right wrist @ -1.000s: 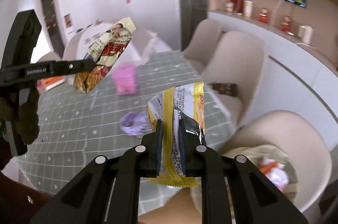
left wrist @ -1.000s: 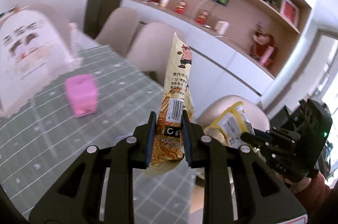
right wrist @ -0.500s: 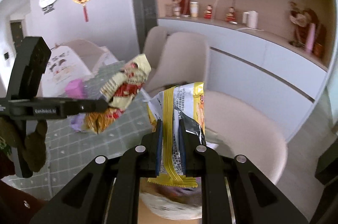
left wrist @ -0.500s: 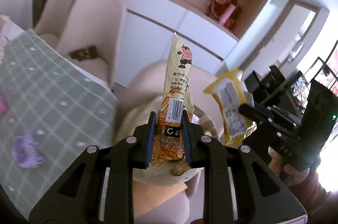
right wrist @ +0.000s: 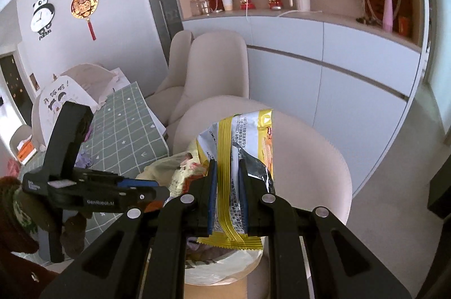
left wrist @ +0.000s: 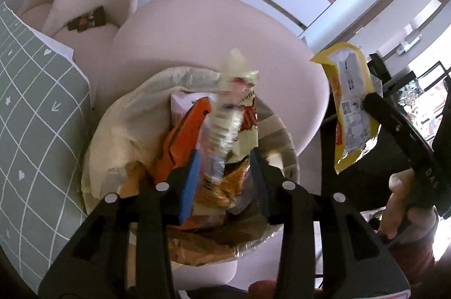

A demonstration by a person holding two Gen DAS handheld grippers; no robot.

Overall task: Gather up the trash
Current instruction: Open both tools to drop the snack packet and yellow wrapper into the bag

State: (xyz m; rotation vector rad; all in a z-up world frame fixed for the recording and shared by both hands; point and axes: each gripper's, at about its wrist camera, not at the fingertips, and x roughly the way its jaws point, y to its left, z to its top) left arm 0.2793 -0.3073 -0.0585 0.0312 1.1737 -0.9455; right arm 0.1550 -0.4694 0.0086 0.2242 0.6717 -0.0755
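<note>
Plastic wrapper (left wrist: 225, 112) is slipping from the left gripper (left wrist: 224, 183), whose jaws have just been opening above the bin (left wrist: 95, 158), so the right gripper (right wrist: 227, 196), pinching the yellow packet (right wrist: 239, 155), should release only over that opening.

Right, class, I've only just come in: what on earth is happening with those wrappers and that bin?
A person holds a gripper in each hand over a lined trash bin that sits on a beige chair. The left gripper has just been opening, and its noodle-snack wrapper, blurred, is loose between the jaws above the bin. The right gripper is shut on a yellow wrapper beside it.
</note>
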